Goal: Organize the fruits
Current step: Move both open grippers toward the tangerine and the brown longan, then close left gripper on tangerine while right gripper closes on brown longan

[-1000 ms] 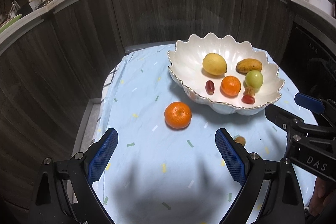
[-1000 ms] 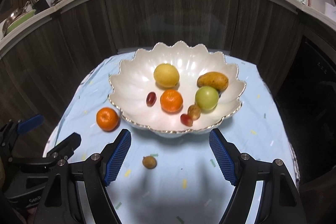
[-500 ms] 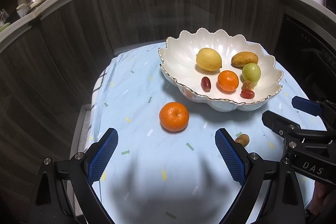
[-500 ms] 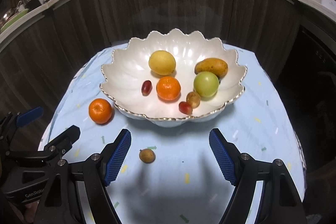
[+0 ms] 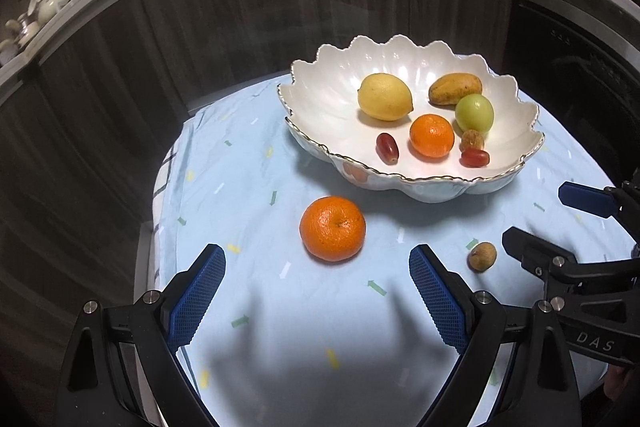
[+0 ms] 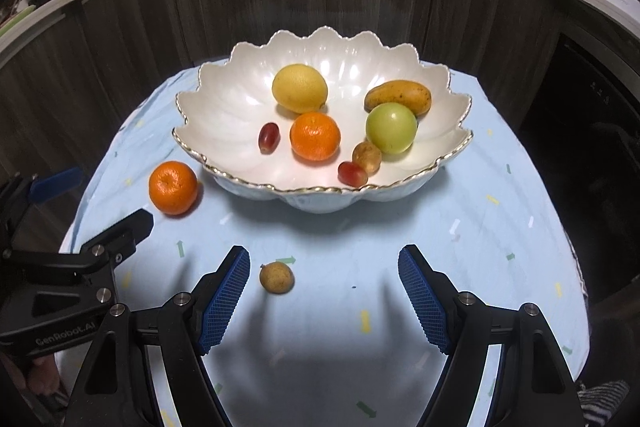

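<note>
While both grippers are held open, two fruits lie outside the bowl (image 6: pixel 224 99).
The mandarin (image 5: pixel 332 228) is framed ahead of the left gripper (image 5: pixel 316 291); the longan (image 6: pixel 276 277) lies by the right gripper (image 6: pixel 324 291).

You see a white bowl (image 6: pixel 224 115) with a gold rim, a pale blue cloth (image 6: pixel 480 227) flecked green, yellow and white, an orange mandarin (image 5: pixel 333 229), a tan longan (image 6: pixel 277 277), and blue cross-hatched pads (image 6: pixel 224 301) on black grippers.
</note>
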{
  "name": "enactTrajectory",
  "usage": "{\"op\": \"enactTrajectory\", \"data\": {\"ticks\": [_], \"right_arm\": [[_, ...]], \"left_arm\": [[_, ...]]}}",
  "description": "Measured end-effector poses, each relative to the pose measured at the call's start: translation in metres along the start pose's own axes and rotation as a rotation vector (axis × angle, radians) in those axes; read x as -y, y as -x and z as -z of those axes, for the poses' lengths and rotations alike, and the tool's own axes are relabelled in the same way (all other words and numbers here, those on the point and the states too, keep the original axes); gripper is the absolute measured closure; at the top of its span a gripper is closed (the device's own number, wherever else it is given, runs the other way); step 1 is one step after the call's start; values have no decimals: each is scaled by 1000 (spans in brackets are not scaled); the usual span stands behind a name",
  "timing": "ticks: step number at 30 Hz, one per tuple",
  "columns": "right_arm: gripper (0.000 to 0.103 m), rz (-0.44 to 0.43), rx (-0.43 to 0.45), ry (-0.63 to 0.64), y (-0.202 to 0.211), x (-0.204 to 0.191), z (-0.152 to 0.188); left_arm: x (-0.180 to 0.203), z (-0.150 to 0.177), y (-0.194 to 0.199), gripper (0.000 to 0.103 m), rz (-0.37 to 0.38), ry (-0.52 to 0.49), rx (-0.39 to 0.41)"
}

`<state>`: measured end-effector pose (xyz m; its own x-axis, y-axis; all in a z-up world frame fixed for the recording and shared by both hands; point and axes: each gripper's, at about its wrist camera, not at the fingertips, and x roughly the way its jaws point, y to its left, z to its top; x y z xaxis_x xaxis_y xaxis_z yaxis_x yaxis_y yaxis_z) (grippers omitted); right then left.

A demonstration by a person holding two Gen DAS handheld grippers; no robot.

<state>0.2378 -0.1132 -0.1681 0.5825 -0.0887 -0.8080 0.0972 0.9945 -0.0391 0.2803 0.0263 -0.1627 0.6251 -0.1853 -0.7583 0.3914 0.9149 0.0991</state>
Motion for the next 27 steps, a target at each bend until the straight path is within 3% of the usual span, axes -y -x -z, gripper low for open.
{"op": "enactTrajectory", "data": {"ticks": [18, 24, 27], "right_arm": [[27, 15, -49, -8, -25, -22, 6], [35, 16, -66, -15, -34, -22, 10], [44, 15, -76, -17, -38, -21, 12]], "left_arm": [[-7, -6, -43, 14, 111, -105, -35], [-7, -7, -53, 21, 117, -121, -46], [-7, -6, -56, 25, 118, -119, -49]]}}
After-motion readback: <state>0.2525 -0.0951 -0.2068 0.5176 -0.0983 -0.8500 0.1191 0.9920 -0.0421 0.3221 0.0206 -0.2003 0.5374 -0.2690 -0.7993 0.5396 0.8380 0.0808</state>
